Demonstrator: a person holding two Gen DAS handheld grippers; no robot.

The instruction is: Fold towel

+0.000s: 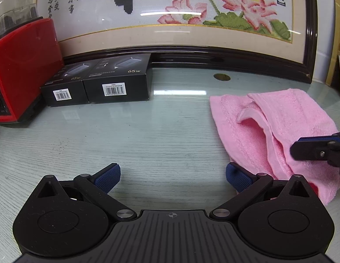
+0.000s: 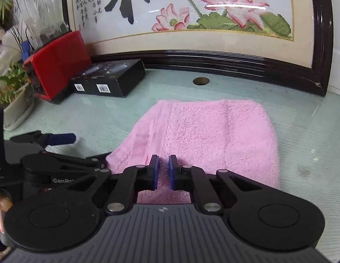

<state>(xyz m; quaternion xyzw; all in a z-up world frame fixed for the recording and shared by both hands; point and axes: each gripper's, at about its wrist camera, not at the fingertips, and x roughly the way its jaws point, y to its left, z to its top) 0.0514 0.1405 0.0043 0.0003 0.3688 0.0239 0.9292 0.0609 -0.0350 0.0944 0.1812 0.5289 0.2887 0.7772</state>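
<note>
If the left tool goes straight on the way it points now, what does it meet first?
Probably the bare tabletop: the left tool tilts down and nothing lies between its open jaws. The pink towel is off to its right.

Soft daylight, glass glare, fisheye warping

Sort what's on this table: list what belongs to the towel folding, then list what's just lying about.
For the job:
pink towel
left gripper, open
right gripper, nearly shut over the towel

Lying about:
two black boxes
red blender
framed cross-stitch picture
potted plant
</note>
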